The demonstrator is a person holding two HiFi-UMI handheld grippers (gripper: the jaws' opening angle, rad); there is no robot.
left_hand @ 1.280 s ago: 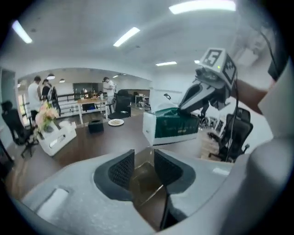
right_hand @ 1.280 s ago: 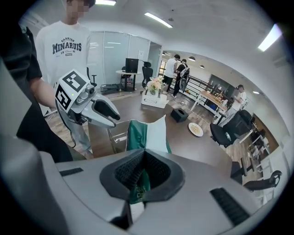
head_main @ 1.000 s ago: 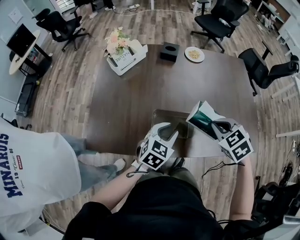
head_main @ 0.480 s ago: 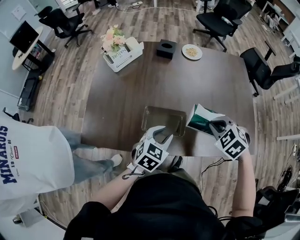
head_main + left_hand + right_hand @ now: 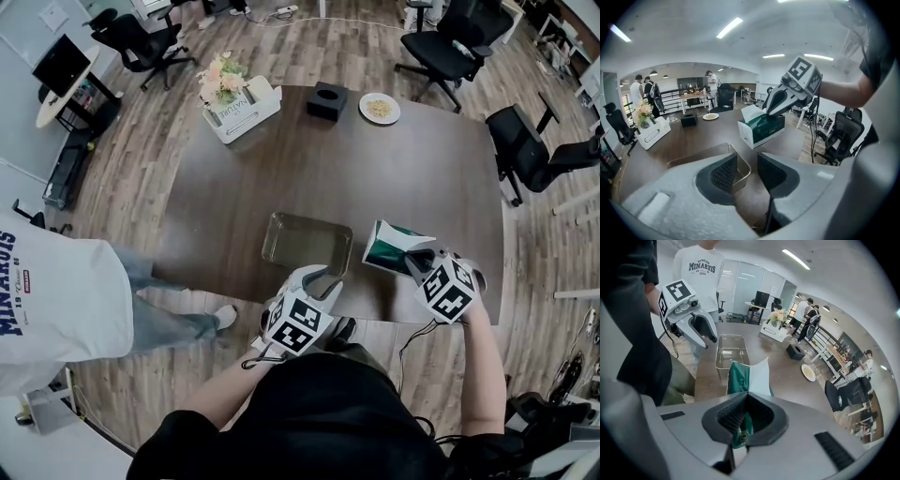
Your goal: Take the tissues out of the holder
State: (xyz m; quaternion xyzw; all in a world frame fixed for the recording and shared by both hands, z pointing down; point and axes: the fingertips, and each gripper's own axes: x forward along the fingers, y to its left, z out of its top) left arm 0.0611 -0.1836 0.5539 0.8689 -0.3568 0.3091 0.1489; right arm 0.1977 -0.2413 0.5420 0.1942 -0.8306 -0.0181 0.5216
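The left gripper (image 5: pixel 322 279) hangs with its jaws apart and empty at the near rim of the holder (image 5: pixel 277 228). Just right of that holder, the tissue pack (image 5: pixel 392 246) is outside it, low at the table (image 5: pixel 375 159), its near end pinched by the closed right gripper (image 5: pixel 419 262). I judge it best set flat, clear of the table edge, before releasing.

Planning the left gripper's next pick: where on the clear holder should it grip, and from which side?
Probably the near wall of the clear holder, at its rim, coming down from the near side. It lies open-topped and empty, walls thin and upright, so the open left gripper can put one jaw inside, one outside.
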